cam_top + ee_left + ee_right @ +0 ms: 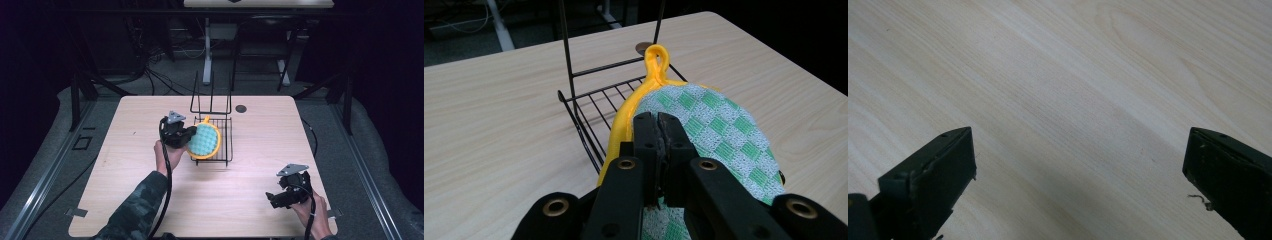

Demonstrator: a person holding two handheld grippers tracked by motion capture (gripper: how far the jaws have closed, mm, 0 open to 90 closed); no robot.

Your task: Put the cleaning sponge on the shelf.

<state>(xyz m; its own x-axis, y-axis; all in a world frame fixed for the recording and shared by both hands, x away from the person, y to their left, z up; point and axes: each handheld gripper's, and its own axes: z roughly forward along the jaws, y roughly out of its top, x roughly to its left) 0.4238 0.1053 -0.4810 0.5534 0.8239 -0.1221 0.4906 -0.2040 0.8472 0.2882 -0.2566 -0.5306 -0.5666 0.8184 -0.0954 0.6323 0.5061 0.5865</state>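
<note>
Pot holder [704,125] was pinched in the left gripper [658,125] over the wire rack [222,137], loop pointing away toward the rack's uprights; right gripper [1078,170], jaws spread, hovered well apart.

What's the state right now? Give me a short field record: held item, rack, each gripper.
held item: green-checked pot holder with yellow rim and loop
holder position: tilted over the wire rack, loop end toward the rack's uprights
left gripper: shut on the pot holder
right gripper: open, over bare table near the front right corner
table extras: small dark disc behind the rack
</note>
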